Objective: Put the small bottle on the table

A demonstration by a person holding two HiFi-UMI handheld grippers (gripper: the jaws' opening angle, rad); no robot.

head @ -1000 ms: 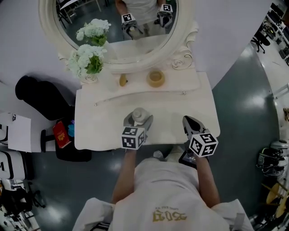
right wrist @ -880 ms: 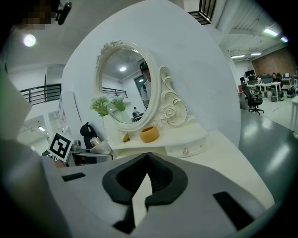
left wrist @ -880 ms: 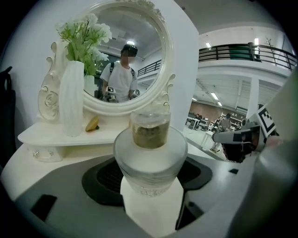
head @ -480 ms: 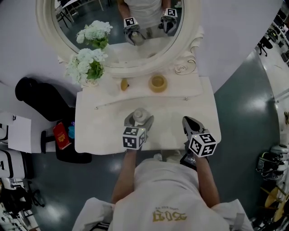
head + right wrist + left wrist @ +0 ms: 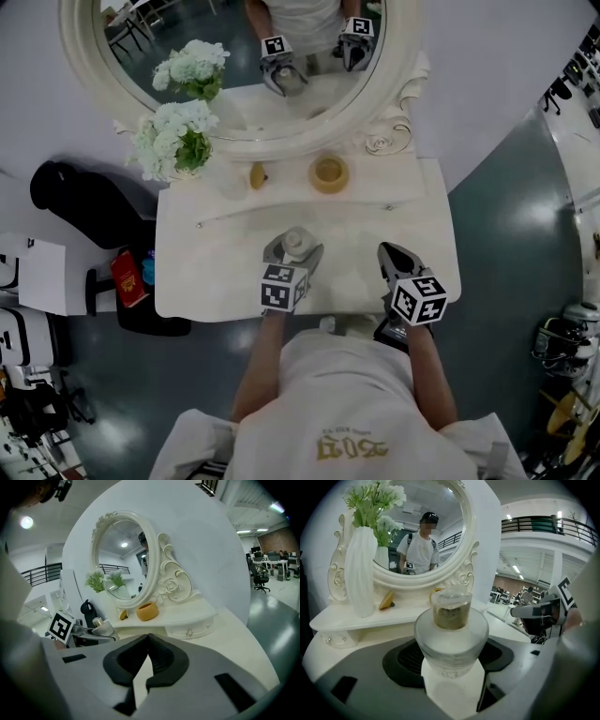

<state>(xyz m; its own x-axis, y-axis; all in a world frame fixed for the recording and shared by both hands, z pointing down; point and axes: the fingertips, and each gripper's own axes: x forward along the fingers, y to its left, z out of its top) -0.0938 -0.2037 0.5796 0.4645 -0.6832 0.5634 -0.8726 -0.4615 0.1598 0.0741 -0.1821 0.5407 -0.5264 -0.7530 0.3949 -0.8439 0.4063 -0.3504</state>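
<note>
The small bottle is a squat frosted jar with a clear cap, over the front middle of the white dressing table. My left gripper is shut on the small bottle, one pad on each side of its body. I cannot tell whether its base touches the tabletop. My right gripper is at the table's front right, shut and empty; in the right gripper view its pads meet with nothing between them.
A raised back shelf carries a yellow bowl, a small yellow object and a white vase of flowers under an oval mirror. A black bag and a red item lie on the floor left of the table.
The head view has drifted a little, so the table sits slightly lower in the picture. Both grippers keep their places over the table, the left still holding the bottle.
</note>
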